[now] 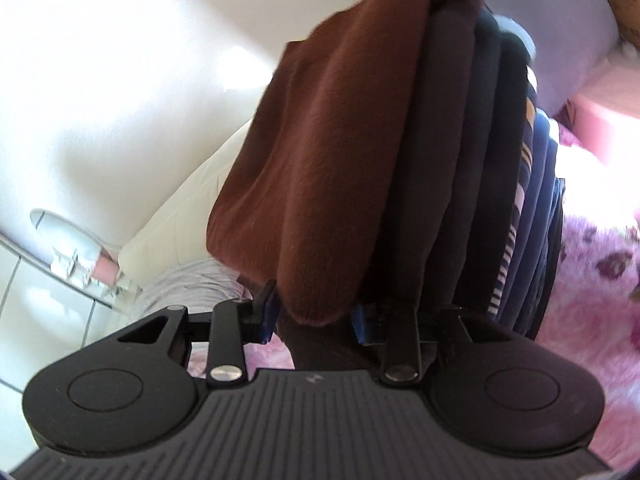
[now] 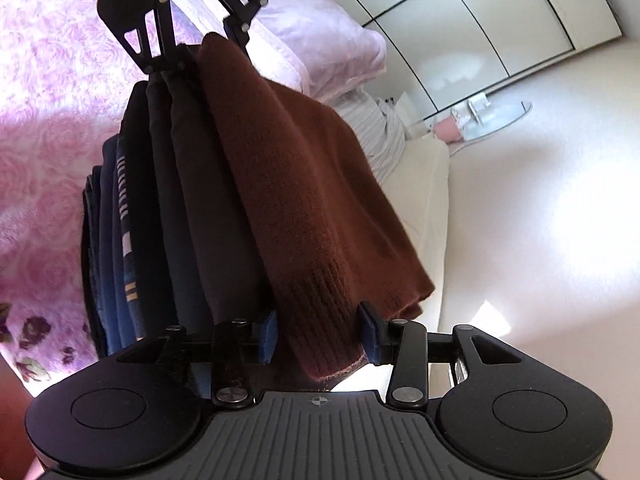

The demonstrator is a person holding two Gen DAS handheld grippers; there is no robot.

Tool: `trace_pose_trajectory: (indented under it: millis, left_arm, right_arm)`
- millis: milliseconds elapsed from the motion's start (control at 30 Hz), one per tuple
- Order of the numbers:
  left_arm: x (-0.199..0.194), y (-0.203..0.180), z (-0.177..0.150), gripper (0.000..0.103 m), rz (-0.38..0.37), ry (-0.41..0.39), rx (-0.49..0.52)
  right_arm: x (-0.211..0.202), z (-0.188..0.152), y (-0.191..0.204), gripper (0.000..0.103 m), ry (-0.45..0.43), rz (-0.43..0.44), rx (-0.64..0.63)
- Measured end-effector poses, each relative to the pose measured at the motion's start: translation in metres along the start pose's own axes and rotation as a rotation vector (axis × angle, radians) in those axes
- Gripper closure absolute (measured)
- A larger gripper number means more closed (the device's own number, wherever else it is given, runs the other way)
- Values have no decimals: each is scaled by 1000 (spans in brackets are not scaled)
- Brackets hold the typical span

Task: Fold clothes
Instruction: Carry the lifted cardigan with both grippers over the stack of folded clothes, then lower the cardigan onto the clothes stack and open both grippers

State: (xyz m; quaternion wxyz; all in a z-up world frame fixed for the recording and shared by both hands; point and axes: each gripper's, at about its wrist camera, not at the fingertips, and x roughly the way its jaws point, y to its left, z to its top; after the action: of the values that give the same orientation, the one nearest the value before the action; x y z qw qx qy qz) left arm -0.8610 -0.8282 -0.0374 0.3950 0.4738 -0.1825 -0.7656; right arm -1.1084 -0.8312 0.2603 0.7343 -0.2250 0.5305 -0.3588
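So this looks like the stacking step: the folded brown sweater [image 1: 320,152] sits on top of a pile of dark folded clothes [image 1: 492,160] on the pink floral bed [image 1: 592,280]. The left tool [image 1: 314,312] at 6 o'clock has the sweater's end between its pads; whether they pinch it or hang loose I can't tell. The right tool [image 2: 318,336] has a gap on the right pad, so it looks spread. Next move, I'd guess: back both tools straight out without dragging the sweater off the pile.

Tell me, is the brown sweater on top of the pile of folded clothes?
Yes, the brown sweater lies as the top layer on the pile of folded clothes, with darker folded pieces stacked under it.
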Motion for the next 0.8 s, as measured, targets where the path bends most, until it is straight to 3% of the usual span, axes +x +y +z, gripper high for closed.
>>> trace_pose_trajectory:
  millis: [100, 133, 267, 300, 400, 600, 800]
  left_arm:
    - [-5, -1, -5, 70, 20, -10, -15]
    - [-8, -1, -14, 70, 35, -15, -3]
    - [-13, -15, -6, 70, 84, -33, 110]
    - [-18, -17, -6, 76, 80, -33, 103]
    - [-35, -21, -7, 79, 65, -33, 60]
    - [-29, -39, -15, 80, 35, 4, 56]
    - [-40, -32, -17, 75, 47, 9, -1]
  right_arm:
    - [4, 9, 1, 63, -11, 7, 23]
    - [8, 9, -4, 72, -16, 15, 44]
    - [23, 12, -9, 76, -9, 24, 72]
    - [21, 12, -10, 77, -9, 22, 72]
    - [12, 16, -6, 78, -21, 5, 63]
    - [6, 13, 11, 78, -38, 34, 53]
    - [11, 13, 14, 73, -38, -16, 49]
